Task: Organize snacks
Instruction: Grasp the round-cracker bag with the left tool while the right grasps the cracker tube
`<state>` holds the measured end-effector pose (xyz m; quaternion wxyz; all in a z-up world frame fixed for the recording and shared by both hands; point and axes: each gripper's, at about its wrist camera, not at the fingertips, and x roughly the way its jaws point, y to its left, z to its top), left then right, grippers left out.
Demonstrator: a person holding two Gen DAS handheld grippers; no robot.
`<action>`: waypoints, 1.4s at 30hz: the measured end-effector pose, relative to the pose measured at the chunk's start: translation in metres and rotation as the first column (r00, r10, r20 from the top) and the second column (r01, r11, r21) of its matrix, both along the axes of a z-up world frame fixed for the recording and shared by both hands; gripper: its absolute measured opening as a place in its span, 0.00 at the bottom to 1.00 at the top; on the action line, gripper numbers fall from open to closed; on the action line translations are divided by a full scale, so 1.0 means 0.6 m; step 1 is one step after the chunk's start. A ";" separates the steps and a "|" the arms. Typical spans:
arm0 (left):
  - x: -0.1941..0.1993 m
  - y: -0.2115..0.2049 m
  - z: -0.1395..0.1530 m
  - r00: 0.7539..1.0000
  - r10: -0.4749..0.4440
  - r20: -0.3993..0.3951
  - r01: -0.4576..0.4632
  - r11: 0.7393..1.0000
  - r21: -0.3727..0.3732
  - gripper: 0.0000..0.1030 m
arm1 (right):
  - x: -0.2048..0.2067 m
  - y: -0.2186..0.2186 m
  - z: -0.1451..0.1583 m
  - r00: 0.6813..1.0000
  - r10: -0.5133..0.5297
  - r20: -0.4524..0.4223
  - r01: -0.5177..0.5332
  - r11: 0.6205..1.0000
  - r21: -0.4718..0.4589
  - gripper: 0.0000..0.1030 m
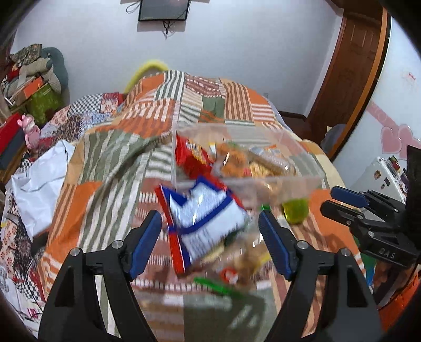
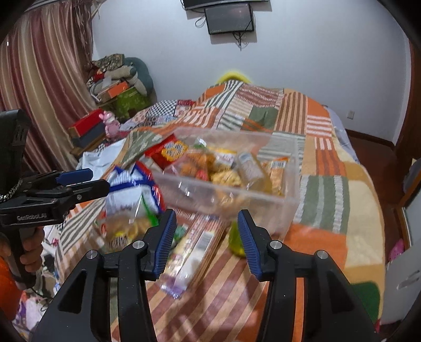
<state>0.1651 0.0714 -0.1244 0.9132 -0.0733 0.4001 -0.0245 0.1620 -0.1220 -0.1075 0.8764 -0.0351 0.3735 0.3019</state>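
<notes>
So we've got a patchwork quilt spread over the bed, and the snacks are sitting on it. Over on the far left there's a pile of clutter by the curtain, including a pink toy on some boxes.

Our left gripper has its fingers spread wide apart, nothing clamped. Right in front of it, between the blue pads, lies a blue and white snack bag with red edging, blurry in both views. It's resting just outside the near-left corner of the clear plastic box, partly on top of a clear packet of brownish snacks. Can't tell if the bag is touching either pad.

The clear plastic box sits in the middle of the quilt and already holds a bunch of stuff: a red cracker pack at its left end, then orange and yellow packets we can't read.

Our right gripper is also wide open and empty. In front of it a long clear packet of biscuits lies on the quilt, just outside the box's near wall, and a small yellow-green cup sits just to the right of that, near the box.

A dark screen hangs on the back wall.
</notes>
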 end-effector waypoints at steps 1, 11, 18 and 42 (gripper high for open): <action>-0.006 -0.002 -0.005 1.000 -0.006 -0.005 0.006 1.000 -0.005 0.74 | -0.001 0.001 -0.005 1.000 0.004 -0.008 -0.004 1.000 -0.003 0.44; -0.026 -0.034 -0.050 0.997 -0.053 -0.050 0.052 0.998 -0.026 0.74 | -0.013 0.021 -0.064 0.993 0.043 -0.110 -0.048 0.998 -0.038 0.49; -0.038 -0.039 -0.062 0.997 -0.057 -0.045 0.056 0.998 -0.036 0.74 | -0.005 0.047 -0.098 0.986 0.060 -0.154 -0.073 0.994 -0.080 0.50; -0.003 -0.102 -0.096 0.985 -0.142 -0.096 0.140 0.990 -0.024 0.74 | -0.036 -0.044 -0.086 0.983 0.045 -0.176 -0.053 0.998 -0.041 0.41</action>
